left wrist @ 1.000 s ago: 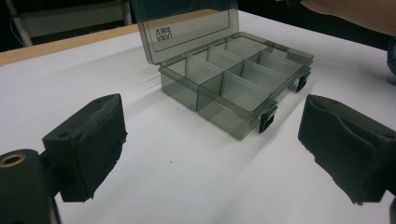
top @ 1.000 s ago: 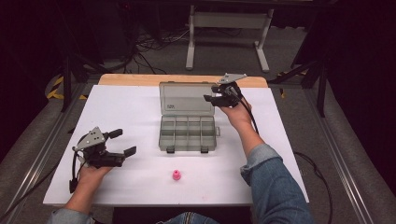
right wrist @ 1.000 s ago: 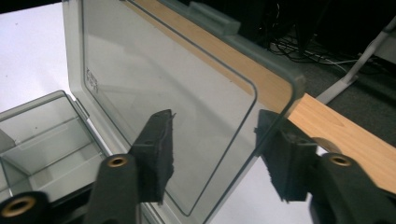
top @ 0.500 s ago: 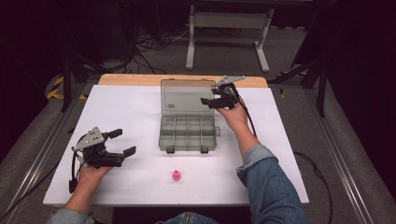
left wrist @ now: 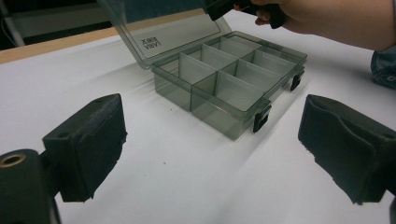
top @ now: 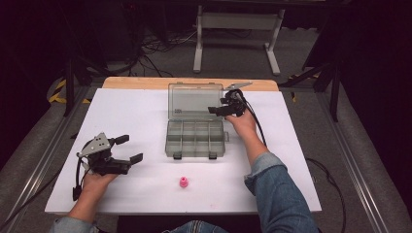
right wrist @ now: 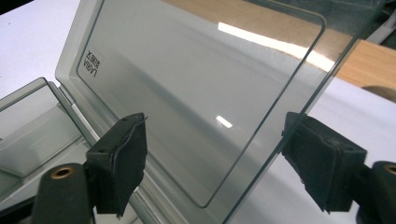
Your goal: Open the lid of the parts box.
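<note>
1. One clear smoky-grey plastic compartment box [top: 195, 138] sits mid-table on the white table top [top: 145, 121], just left of the right hand; its hinged transparent lid [top: 194, 101] stands open, tilted back.
2. We see the right gripper [top: 217, 109] at the lid's right edge; its jaws have just been opening and now stand wide, the lid edge between them, pads off it.
3. We see the left gripper [top: 128, 148] well apart at the table's left, jaws wide, nothing between them.
4. A small pink round piece [top: 183, 182] lies near the front edge, below the box.
</note>
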`<state>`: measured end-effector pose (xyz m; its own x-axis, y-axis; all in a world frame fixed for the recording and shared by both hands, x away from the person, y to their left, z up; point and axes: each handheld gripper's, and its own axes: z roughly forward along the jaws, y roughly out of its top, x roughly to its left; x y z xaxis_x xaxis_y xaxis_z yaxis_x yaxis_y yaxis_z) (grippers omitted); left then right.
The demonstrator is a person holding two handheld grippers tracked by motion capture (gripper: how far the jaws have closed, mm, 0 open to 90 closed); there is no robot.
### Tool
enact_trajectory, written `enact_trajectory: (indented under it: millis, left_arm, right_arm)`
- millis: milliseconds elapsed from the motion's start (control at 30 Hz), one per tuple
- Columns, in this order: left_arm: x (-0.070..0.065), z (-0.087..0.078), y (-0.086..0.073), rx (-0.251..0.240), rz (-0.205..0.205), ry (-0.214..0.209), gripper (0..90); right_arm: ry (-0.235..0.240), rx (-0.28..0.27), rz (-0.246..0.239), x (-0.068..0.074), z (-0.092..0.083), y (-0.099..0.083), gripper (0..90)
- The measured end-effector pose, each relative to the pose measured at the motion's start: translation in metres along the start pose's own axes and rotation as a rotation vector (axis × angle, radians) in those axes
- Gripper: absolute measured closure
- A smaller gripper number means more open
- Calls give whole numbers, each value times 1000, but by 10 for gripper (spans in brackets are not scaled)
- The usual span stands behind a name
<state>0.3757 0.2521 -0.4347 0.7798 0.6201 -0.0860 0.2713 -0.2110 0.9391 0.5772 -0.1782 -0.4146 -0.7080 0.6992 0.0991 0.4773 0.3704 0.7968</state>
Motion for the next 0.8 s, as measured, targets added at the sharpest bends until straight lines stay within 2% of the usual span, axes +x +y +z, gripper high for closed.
enact_trajectory:
  millis: [800]
  left_arm:
    - [-1, 0, 0, -8, -5, -14, 86]
  right_arm:
    - [39, 73, 77, -7, 9, -10, 216]
